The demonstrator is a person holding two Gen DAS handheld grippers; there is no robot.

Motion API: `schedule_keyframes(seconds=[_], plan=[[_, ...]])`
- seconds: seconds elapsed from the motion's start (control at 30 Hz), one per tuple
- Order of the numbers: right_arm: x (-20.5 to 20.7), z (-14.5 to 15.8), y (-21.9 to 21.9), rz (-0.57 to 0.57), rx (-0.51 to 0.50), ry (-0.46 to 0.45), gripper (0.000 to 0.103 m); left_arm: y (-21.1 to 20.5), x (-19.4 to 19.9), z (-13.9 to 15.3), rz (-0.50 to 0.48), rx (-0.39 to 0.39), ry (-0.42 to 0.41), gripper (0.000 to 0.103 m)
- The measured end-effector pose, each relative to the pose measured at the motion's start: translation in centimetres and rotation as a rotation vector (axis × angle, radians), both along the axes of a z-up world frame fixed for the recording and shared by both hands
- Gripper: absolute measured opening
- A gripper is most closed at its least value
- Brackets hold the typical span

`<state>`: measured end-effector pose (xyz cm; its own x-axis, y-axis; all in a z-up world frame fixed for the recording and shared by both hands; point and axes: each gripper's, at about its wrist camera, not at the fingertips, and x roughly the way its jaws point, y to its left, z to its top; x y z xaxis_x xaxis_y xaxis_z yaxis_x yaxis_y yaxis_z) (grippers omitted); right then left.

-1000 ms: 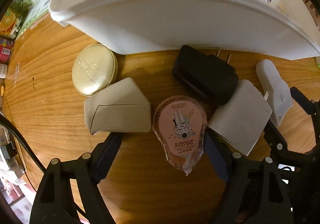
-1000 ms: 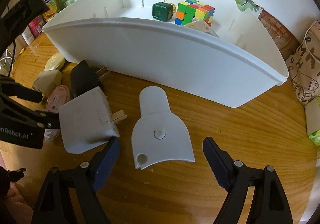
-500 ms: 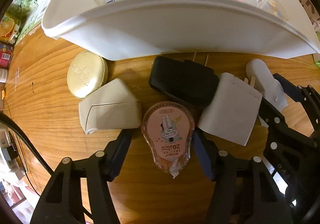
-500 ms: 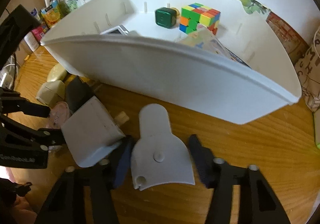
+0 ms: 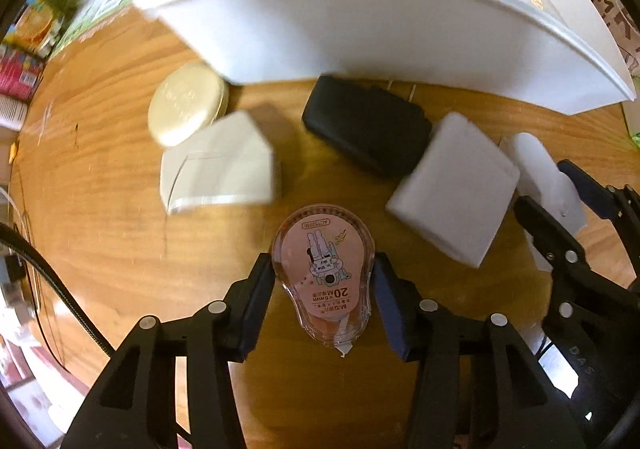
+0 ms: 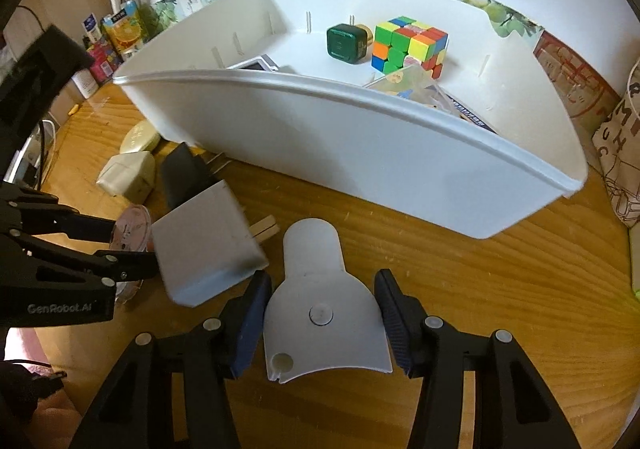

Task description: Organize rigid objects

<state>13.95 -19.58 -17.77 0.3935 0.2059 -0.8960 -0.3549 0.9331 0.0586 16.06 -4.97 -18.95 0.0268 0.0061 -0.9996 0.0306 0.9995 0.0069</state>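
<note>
A pink correction tape dispenser (image 5: 320, 253) sits between the pads of my left gripper (image 5: 323, 289), which points straight down. Its jaws are closing and the pads press on the dispenser's sides; it looks slightly raised off the wooden table (image 5: 120, 249). In the right wrist view my right gripper (image 6: 323, 313) is shut on the wide end of a flat white plastic piece (image 6: 314, 257) that lies on the table in front of the white bin (image 6: 360, 141). The left gripper (image 6: 134, 245) shows at the left edge there, with the pink dispenser (image 6: 130, 231) in it.
A white adapter (image 5: 456, 189) and a black adapter (image 5: 368, 125) lie between the two grippers. A beige box (image 5: 216, 165) and a round gold tin (image 5: 184, 105) lie further left. Inside the bin are a colour cube (image 6: 408, 45), a green box (image 6: 346, 43) and other items.
Both grippers went from wide open to closed: the left on the pink dispenser, drawing it away from the beige box and adapters, the right on the white piece.
</note>
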Motion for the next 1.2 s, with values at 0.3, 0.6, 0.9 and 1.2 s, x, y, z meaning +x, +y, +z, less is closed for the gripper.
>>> schedule_keyframes(seconds=[0.3,0.6,0.9,1.2], plan=[[-2.9,3.2,-1.0,0.056,0.032,-0.09,0.054,0.0,-3.2,3.6,0.032,0.048,-0.152,0.053],[-2.8,7.7,-2.2,0.089,0.057,-0.187,0.054,-2.1,-3.8,7.5,-0.001,0.052,-0.284,0.053],[-0.7,12.2,-3.4,0.074,0.087,-0.323,0.054,-3.0,-0.9,11.5,-0.043,0.074,-0.415,0.053],[2.1,13.1,-4.0,0.045,0.114,-0.397,0.019,-2.9,2.9,13.9,-0.041,0.099,-0.511,0.053]])
